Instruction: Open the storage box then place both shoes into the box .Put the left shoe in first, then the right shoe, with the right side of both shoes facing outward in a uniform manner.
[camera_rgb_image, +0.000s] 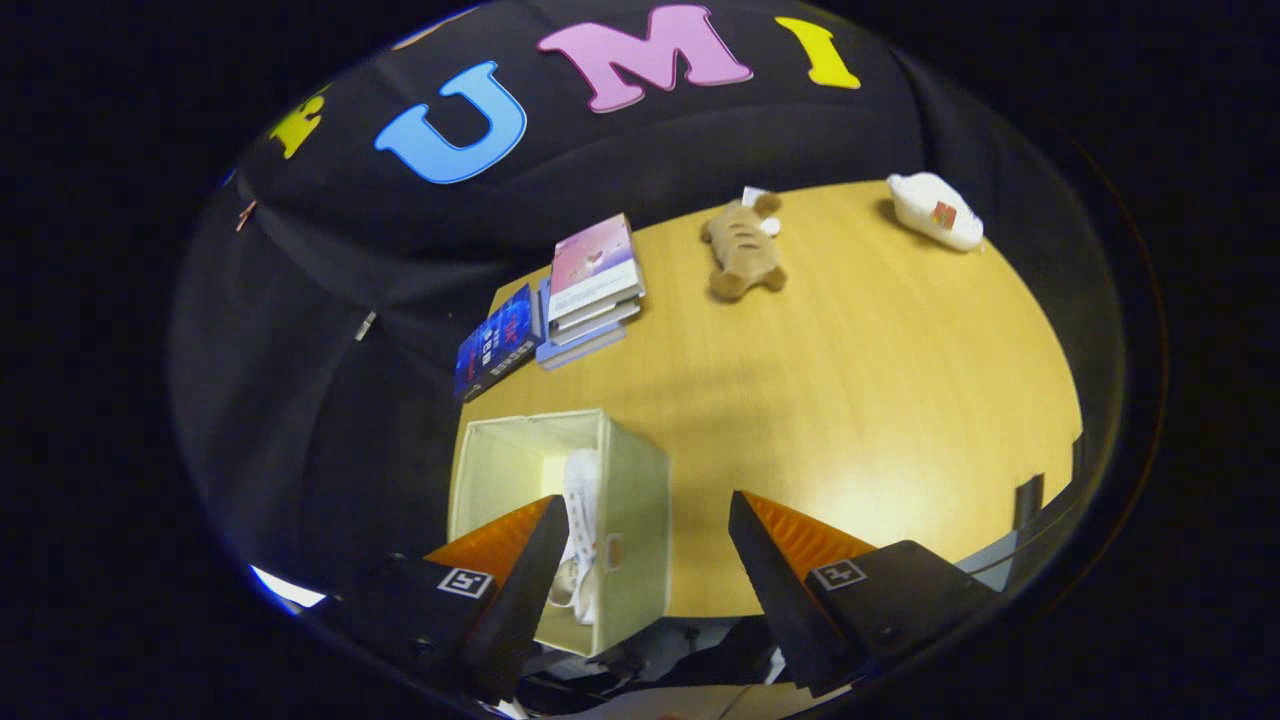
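While the gripper (645, 520) hangs above the near edge of the wooden table (850, 400), its two fingers stand wide apart with nothing between them. Storage box (560, 520), cream fabric, open top, sits at the table's near left corner, partly behind the left finger (520, 560). A white shoe (582, 520) stands on its side inside the box, against the wall nearer the fingers' gap; cannot tell which foot it is. Right finger (770, 560) is over bare tabletop, well apart from the box. Beyond the box, a stack of books (590, 290) at the far left edge, with a dark blue book (497, 343) just beside it. Brown plush toy (745, 250) lies near the far edge, and a white pouch (935, 210) sits at the far right corner.
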